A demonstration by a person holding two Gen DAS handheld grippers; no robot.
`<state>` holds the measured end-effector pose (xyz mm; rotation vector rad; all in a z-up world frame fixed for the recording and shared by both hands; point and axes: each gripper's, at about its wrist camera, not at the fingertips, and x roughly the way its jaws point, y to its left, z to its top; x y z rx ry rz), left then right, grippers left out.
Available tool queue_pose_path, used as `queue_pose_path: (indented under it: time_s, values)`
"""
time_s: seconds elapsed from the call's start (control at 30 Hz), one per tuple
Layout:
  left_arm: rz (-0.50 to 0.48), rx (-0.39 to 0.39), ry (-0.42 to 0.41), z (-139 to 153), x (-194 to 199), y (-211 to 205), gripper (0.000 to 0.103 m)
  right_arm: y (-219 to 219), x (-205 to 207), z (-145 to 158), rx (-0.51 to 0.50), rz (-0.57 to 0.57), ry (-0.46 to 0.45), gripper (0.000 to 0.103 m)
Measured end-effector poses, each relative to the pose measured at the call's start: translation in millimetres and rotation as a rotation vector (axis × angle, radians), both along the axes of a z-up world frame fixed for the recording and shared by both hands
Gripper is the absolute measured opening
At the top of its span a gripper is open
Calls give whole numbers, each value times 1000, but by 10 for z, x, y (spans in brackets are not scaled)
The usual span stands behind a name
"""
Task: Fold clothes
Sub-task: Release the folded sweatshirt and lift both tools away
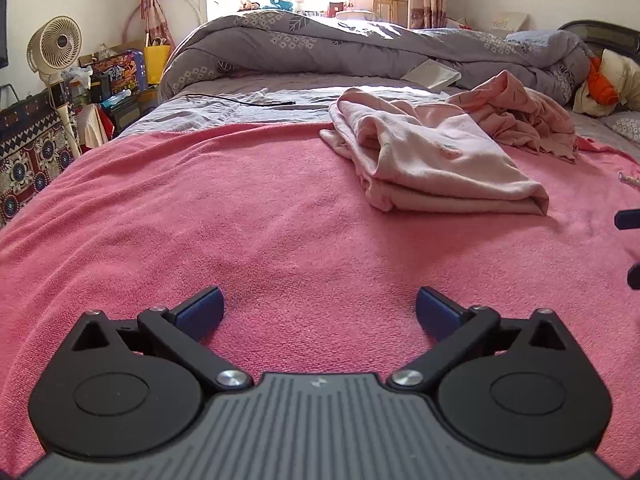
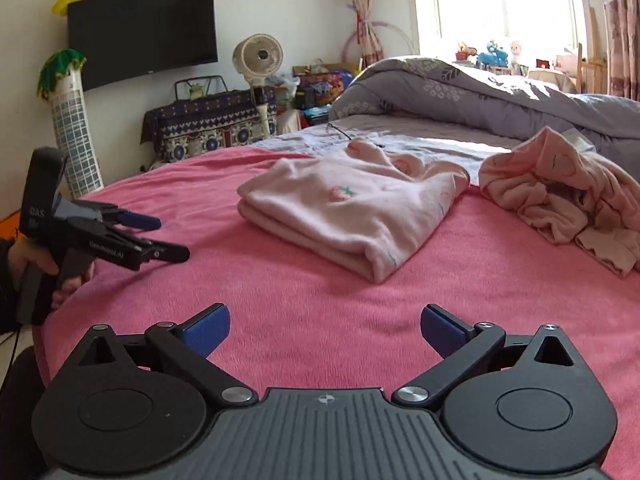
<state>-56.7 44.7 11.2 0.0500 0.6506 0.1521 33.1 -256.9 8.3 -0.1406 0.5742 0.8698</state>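
A pale pink garment with a strawberry print (image 1: 436, 164) (image 2: 352, 212) lies folded into a thick rectangle on the pink blanket (image 1: 260, 220) (image 2: 320, 304). Just behind it to the right sits a crumpled darker pink garment (image 1: 524, 112) (image 2: 568, 192). My left gripper (image 1: 319, 310) is open above bare blanket, well short of the folded piece, with nothing between its fingers. It also shows in the right wrist view (image 2: 168, 236), held in a hand at the left. My right gripper (image 2: 325, 330) is open too, over bare blanket in front of the folded garment.
A bunched grey quilt (image 1: 360, 44) (image 2: 500, 92) lies across the far side of the bed, with a black cable (image 1: 240, 100) on the grey sheet. A fan (image 1: 56, 44), boxes and a patterned cover crowd the floor to the left. A window is behind.
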Motion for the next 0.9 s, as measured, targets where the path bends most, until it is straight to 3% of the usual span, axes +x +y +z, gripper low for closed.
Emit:
queue_pose_path:
  time_s: [0.03, 0.2, 0.33, 0.47, 0.63, 0.9]
  values:
    - [7, 17, 4, 17, 1, -36, 102, 24, 27, -124, -35, -20, 41, 103]
    - [-90, -6, 2, 42, 163, -344, 102, 159, -127, -90, -114, -61, -55, 103]
    - [-172, -38, 2, 15, 301, -574, 103, 113, -112, -96, -87, -72, -35, 103]
    - [-127, -115, 23, -125, 340, -473, 103, 106, -110, -113, -92, -95, -54, 103]
    - [-138, -62, 46, -139, 380, -562, 103, 84, -55, -128, -83, -94, -28, 103]
    - [-149, -80, 42, -148, 418, -546, 103, 87, 16, -140, -73, -92, 7, 103]
